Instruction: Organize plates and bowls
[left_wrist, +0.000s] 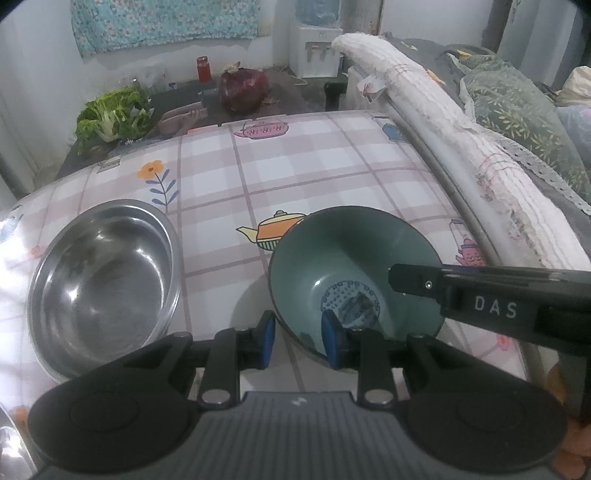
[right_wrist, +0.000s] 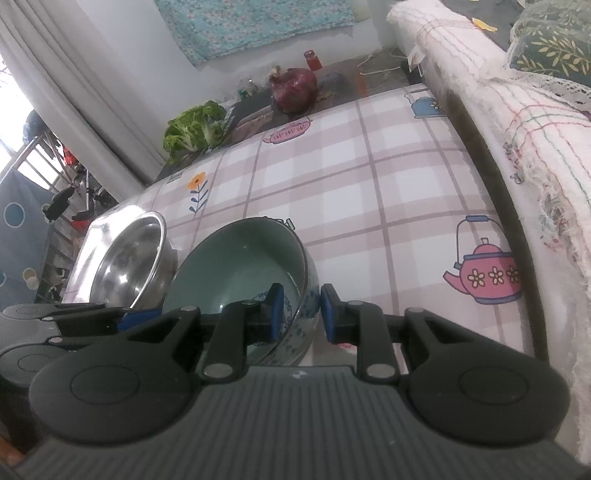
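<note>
While L gripper (left_wrist: 297, 341) & R gripper (right_wrist: 302, 314) both pinch green bowl (left_wrist: 347, 258) rim, steel bowl (left_wrist: 103, 280) sits beside

pale wall (left_wrist: 44, 48), floral cloth (left_wrist: 162, 22), grey curtain (right_wrist: 74, 96), daylit window (right_wrist: 14, 122)

Each camera sits on a gripper and looks forward and down along its two fingers, very close to the checked tablecloth (left_wrist: 332, 177). Both views see the green bowl (left_wrist: 354, 258), the steel bowl (left_wrist: 103, 273) to its left, and the lettuce (right_wrist: 195, 127) far behind.
</note>
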